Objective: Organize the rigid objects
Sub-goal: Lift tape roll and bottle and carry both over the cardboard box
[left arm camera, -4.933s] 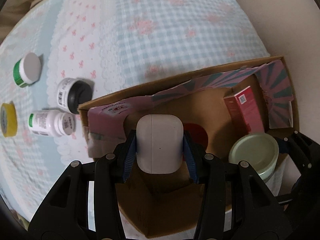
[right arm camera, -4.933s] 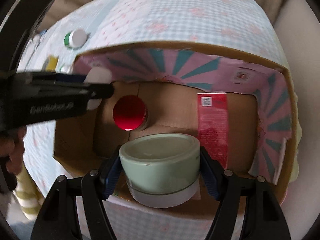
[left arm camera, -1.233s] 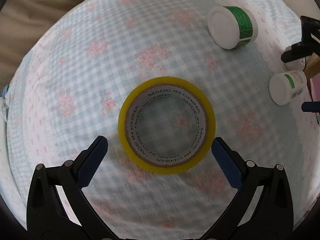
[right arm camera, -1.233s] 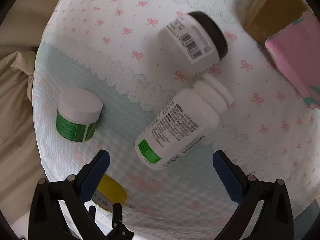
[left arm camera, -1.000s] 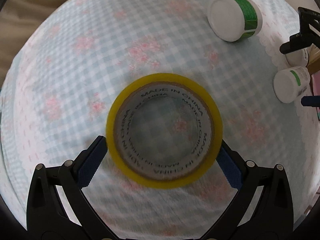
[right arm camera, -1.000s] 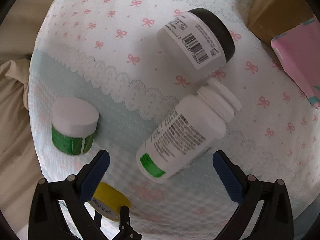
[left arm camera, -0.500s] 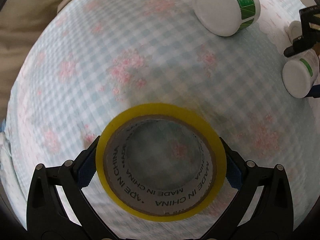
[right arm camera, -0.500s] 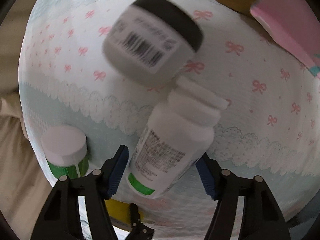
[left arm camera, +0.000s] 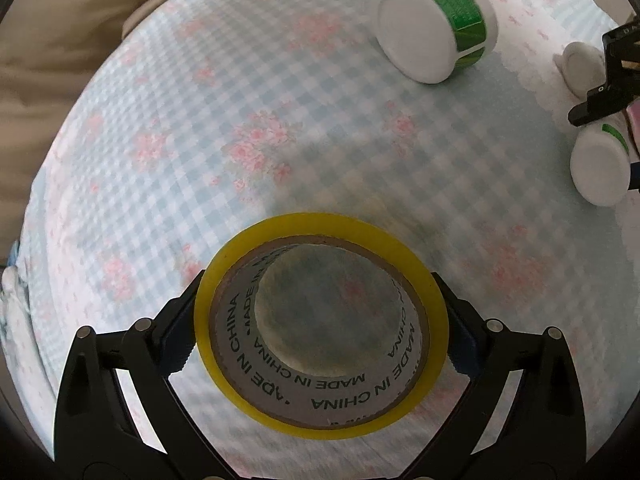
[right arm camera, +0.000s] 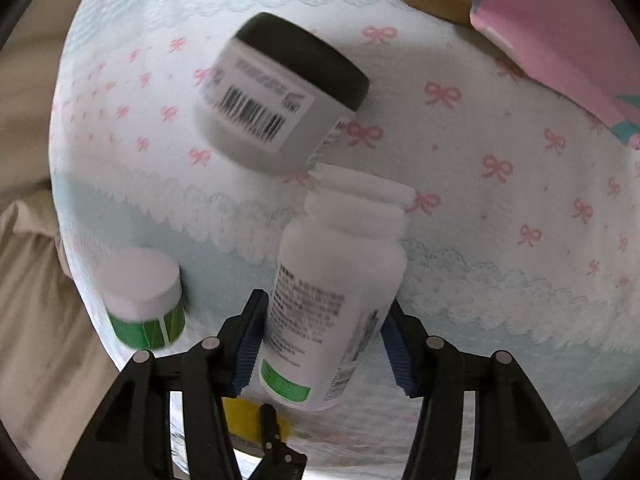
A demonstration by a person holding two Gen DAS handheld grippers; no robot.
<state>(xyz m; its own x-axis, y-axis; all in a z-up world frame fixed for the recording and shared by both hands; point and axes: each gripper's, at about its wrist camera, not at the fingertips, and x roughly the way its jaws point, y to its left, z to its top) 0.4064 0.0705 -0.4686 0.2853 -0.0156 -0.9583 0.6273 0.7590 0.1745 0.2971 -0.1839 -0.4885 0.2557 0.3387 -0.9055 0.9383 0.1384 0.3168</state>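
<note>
A yellow tape roll [left arm camera: 320, 224] lies flat on the checked cloth. My left gripper [left arm camera: 320, 320] points down over it, its jaws closing, with both blue pads [left arm camera: 180, 332] against the roll's outer rim. A white pill bottle [right arm camera: 336, 280] with a green mark lies on its side. My right gripper [right arm camera: 322, 340] straddles its body, jaws closing, pads [right arm camera: 250, 344] touching both sides. The same bottle [left arm camera: 598, 172] shows at the right edge of the left wrist view, and a bit of the tape roll [right arm camera: 244, 416] shows under the right gripper.
A black-lidded jar with a barcode [right arm camera: 280, 104] lies just beyond the bottle's cap. A green-labelled white jar [right arm camera: 140, 300] [left arm camera: 436, 28] stands nearby. The cardboard box with a pink flap [right arm camera: 552, 40] is at the top right. Beige bedding [left arm camera: 60, 40] borders the cloth.
Earlier both grippers held a white case and a green bowl at the box. Within the last second the left sank around the tape roll, and the right rolled and closed onto the white bottle.
</note>
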